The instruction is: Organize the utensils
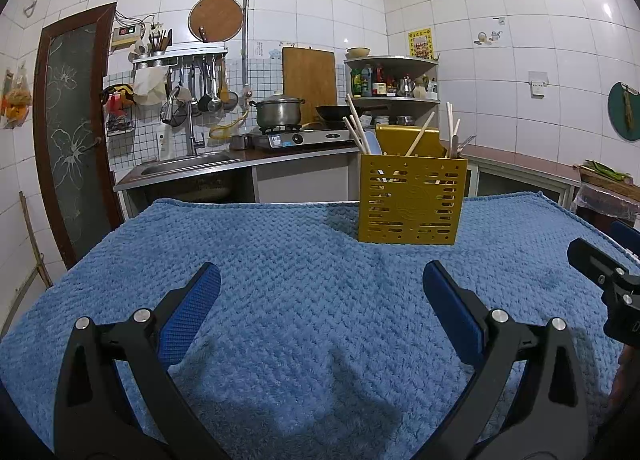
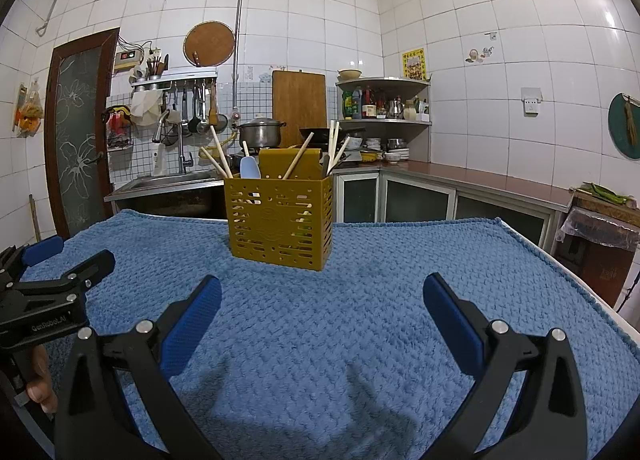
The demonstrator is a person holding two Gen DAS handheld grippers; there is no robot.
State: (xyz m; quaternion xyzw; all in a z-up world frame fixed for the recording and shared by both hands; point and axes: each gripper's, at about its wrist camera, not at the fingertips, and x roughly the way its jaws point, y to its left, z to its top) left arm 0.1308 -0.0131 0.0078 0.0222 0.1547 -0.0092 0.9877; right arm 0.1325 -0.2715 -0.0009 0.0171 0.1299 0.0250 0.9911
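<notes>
Both grippers low over blue towel (image 1: 280, 260), jaws apart, empty.

utensils (image 2: 298, 160) in holder (image 2: 279, 220) on towel (image 2: 360, 320).

This is a home kitchen with white tiled walls (image 1: 480, 40). A sink (image 1: 188, 164) sits beside a gas stove (image 1: 304, 138) carrying a pot (image 1: 279, 110) and wok (image 1: 338, 112), with ladles (image 1: 208, 84) hung above. A corner shelf (image 2: 384, 100) holds what look like sauce bottles, and a chopping board (image 2: 299, 102) leans on the wall.
</notes>
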